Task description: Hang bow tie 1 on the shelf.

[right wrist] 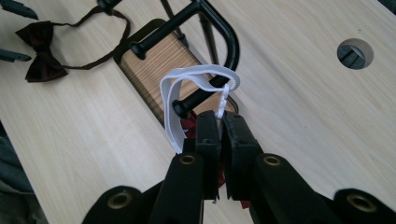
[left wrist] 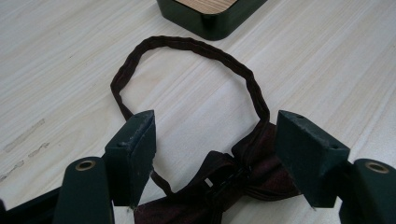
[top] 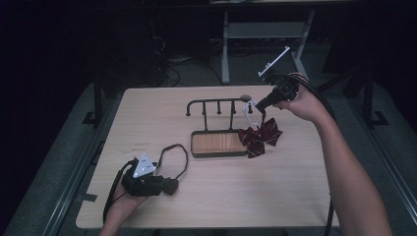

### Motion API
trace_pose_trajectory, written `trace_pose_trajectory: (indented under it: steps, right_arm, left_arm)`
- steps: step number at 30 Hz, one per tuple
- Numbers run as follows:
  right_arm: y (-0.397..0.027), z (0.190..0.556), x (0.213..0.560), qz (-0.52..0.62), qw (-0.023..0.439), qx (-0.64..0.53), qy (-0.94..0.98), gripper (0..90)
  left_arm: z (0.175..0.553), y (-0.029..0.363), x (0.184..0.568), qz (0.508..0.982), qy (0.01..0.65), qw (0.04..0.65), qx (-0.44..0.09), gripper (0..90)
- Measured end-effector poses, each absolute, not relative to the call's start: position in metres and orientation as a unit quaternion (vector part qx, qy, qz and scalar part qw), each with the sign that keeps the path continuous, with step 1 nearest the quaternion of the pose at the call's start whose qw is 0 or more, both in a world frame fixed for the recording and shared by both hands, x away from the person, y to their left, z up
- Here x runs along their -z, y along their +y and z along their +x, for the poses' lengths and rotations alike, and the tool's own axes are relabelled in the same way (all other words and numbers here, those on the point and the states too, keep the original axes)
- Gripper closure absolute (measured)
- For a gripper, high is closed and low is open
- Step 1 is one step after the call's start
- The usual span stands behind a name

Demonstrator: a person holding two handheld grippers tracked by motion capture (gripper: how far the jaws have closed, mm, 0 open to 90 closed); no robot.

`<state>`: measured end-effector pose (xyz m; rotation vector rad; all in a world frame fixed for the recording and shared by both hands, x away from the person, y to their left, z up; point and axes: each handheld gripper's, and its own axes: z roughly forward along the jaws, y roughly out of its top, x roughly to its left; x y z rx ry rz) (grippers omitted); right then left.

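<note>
Above the rack (top: 216,105), the right hand-held gripper (right wrist: 220,122) is clamped on the white strap (right wrist: 180,95) of the red bow (top: 259,135); the loop should probably drop fully over a peg (right wrist: 194,101) before release. Left hand-held gripper (left wrist: 212,135) sits apart around the dark bow tie (left wrist: 224,186) on the surface (top: 221,196).

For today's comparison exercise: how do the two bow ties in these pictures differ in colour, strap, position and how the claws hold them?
The plain dark bow tie is one maroon colour; the striped bow tie is red with pale stripes. The plain one's strap is dark, the striped one's white. The plain one lies flat on the table between the open left claw; the striped one hangs, its strap pinched by the right claw. Both are strapped bow ties.
</note>
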<state>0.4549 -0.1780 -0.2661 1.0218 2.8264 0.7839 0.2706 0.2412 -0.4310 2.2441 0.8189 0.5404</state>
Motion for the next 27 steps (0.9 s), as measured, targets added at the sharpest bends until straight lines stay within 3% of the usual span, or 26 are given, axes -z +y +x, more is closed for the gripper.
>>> trace_pose_trajectory:
  steps: [13, 27]
  right_arm:
    - [-0.181, 0.458, 0.272, 0.339, 0.029, -0.255, 0.905, 82.3]
    - [-0.192, 0.447, 0.281, 0.333, 0.006, -0.264, 0.905, 78.4]
  left_arm:
    - [0.27, 0.24, 0.432, 0.862, 0.314, 0.34, -0.208, 30.5]
    - [0.27, 0.238, 0.432, 0.863, 0.312, 0.339, -0.206, 30.6]
